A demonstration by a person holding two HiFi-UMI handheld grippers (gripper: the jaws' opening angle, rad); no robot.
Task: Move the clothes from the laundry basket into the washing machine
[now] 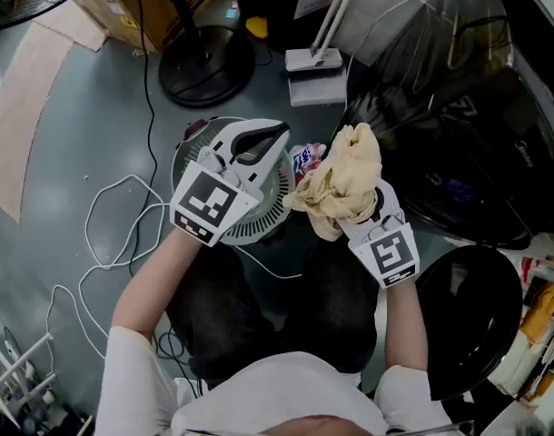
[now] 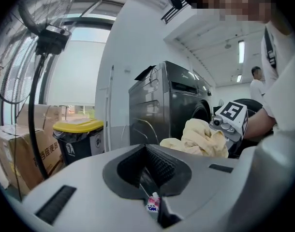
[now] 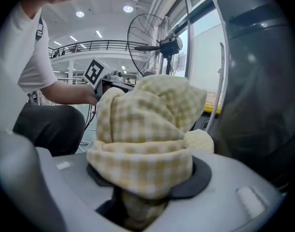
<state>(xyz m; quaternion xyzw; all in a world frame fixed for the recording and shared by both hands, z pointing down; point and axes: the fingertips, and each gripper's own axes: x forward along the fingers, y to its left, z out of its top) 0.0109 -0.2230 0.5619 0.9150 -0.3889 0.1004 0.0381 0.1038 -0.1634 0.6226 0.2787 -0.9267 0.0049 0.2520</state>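
Note:
My right gripper (image 1: 351,209) is shut on a bunched yellow checked cloth (image 1: 342,182), lifted in front of the dark washing machine (image 1: 459,143). In the right gripper view the cloth (image 3: 147,129) fills the jaws and hides them. My left gripper (image 1: 263,143) hovers over the round mesh laundry basket (image 1: 259,221), just left of the cloth. Its ribbed pads (image 2: 162,164) stand apart with nothing pressed between them; a small printed scrap (image 2: 153,204) shows low in the gap. A printed red, white and blue item (image 1: 306,159) lies by the basket's rim.
The washer's round black door (image 1: 472,321) hangs open at lower right. A fan's base (image 1: 206,66), a cardboard box (image 1: 123,7) and a white floor tool (image 1: 315,73) stand beyond the basket. White cable (image 1: 104,234) loops over the floor on the left. A yellow-lidded bin (image 2: 80,139) stands by the washer.

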